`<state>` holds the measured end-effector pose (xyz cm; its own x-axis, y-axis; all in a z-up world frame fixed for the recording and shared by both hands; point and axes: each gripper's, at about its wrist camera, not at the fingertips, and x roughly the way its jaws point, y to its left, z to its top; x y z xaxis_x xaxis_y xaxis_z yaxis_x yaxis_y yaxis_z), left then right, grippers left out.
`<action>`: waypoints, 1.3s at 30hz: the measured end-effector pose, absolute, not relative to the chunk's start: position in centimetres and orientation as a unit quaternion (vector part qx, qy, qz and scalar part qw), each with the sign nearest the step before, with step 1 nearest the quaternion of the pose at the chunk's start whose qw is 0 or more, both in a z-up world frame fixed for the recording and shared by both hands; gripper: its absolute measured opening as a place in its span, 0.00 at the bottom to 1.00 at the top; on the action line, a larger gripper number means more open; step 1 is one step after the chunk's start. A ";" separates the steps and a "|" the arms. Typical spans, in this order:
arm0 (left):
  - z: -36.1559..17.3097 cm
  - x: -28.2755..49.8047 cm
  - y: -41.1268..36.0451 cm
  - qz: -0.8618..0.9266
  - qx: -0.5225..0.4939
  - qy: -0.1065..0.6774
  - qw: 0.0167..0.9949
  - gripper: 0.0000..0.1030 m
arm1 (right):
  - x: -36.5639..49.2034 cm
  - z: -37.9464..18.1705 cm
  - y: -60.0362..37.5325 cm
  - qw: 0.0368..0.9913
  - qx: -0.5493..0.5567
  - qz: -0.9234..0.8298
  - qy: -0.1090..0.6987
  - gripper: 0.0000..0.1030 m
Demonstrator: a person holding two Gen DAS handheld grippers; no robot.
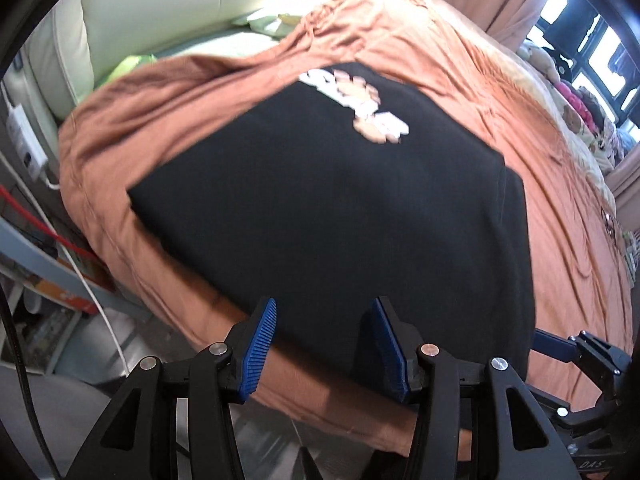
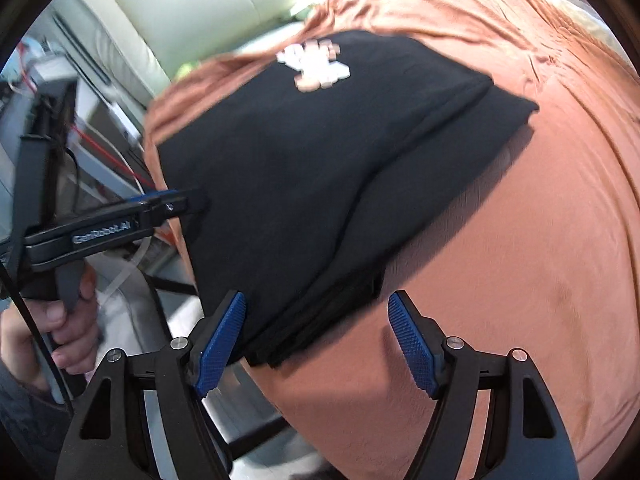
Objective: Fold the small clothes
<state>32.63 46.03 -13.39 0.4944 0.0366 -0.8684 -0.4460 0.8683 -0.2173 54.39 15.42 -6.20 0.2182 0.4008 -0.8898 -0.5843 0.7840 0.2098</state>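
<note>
Looking down from the left wrist, the left gripper sits right at the near edge of the black garment. Its jaws stand parted, and the blue pads hang over the hem with a gap on each side, so nothing is pinched.

Same story on the other side: the right gripper has its jaws spread wide over the near corner of the same black garment. One pad looks to be right against the cloth edge, the other is out over bare sheet. No grip there either as far as I can see. In that view you also get the left gripper coming in from the side, its tips at the garment's left edge, with a hand wrapped round the handle.

The garment itself is folded into a rough rectangle, lying flat on the orange bedsheet, close to the near edge of the bed. You can see layered edges along its right side, and a pale printed logo near the far end, too blurred to read.

Further back there's a cream padded headboard, and off to the far right some colourful stuff by a window that I can't make out.
</note>
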 end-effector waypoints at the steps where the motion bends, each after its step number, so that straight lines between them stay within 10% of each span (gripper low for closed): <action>1: -13.7 32.3 45.7 0.143 -0.210 0.483 0.838 0.53 | 54.2 -6.6 15.2 0.775 -0.086 0.313 0.543 0.70; 25: -7.9 25.8 38.2 0.081 -0.168 0.420 0.888 0.62 | 45.9 0.2 0.1 0.856 -0.040 0.227 0.463 0.70; 39: -3.9 21.1 30.8 0.080 -0.120 0.360 0.922 0.97 | 36.5 5.9 -8.2 0.896 -0.032 0.209 0.390 0.84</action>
<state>21.14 30.76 -3.87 0.7287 0.0608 -0.6822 -0.2330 0.9586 -0.1635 36.47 -8.24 5.92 0.6079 0.3498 -0.7128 -0.3990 0.9107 0.1066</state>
